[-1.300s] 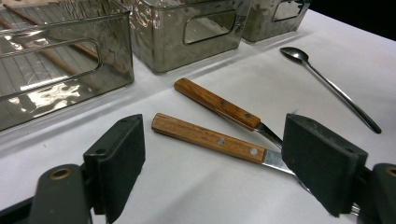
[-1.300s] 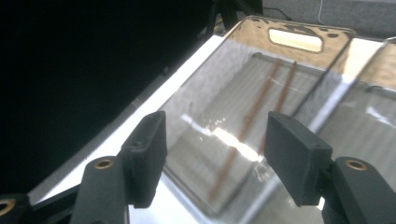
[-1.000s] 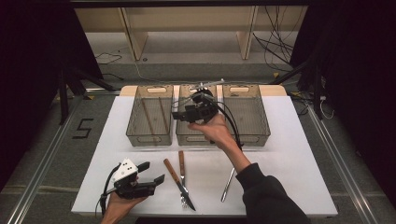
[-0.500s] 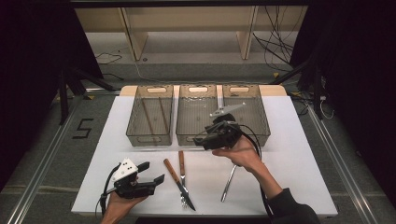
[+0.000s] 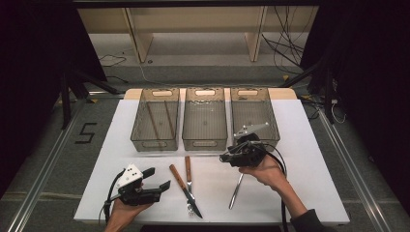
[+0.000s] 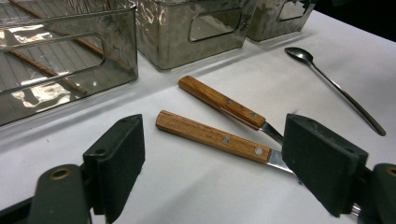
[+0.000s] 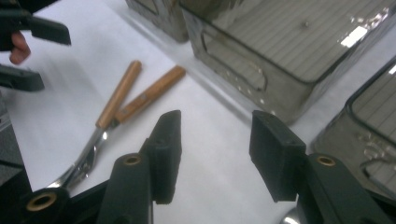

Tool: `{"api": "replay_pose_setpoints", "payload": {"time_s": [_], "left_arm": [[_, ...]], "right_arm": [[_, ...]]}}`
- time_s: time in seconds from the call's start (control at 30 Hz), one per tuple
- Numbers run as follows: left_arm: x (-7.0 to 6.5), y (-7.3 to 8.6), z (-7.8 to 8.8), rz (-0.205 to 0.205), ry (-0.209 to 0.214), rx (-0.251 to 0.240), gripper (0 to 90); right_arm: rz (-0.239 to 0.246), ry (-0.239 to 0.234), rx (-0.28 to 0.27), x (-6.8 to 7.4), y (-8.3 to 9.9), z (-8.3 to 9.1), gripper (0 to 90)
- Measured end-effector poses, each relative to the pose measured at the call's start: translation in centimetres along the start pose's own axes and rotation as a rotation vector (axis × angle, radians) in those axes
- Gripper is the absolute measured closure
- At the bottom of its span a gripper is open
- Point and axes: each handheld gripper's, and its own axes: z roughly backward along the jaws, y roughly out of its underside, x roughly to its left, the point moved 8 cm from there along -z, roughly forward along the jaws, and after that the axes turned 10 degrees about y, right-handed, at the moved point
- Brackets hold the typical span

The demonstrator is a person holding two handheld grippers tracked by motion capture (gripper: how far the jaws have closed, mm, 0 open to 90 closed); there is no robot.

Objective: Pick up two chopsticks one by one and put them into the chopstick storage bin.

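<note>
A: Jaws first. The left gripper (image 5: 154, 179) is held low at the near edge of the table (image 5: 314, 159), jaws spread wide, nothing gripped. The right gripper (image 5: 225, 157) is carried just above the spoon (image 5: 236, 191), its jaws parted about halfway and empty too.

B: Cutlery next. The spoon is laid lengthwise, near to far, directly under and just nearward of the right gripper, so the right hand (image 5: 263, 169) is judged the nearer one.

A: Agreed. The knife (image 5: 180, 182) and fork (image 5: 188, 175) are crossed at the blades between the grippers, wooden handles pointed away.

B: Farther off, three bins (image 5: 205, 140) are lined up; thin sticks are seen in the left one.
</note>
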Motion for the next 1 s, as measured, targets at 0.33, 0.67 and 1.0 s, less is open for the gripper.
{"api": "replay_pose_setpoints", "payload": {"time_s": [0.33,0.67,1.0], "left_arm": [[0.0,0.0,0.0,-0.004,0.000,0.003,21.2],[-0.1,0.0,0.0,-0.003,0.002,0.003,21.2],[-0.2,0.0,0.0,-0.004,0.002,0.006,21.2]], "right_arm": [[0.035,0.049,0.109,-0.5,2.2,0.2,44.1],[-0.068,0.209,0.178,-0.8,4.8,-0.5,36.9],[-0.131,0.280,0.190,0.1,6.7,-0.5,33.3]]}}
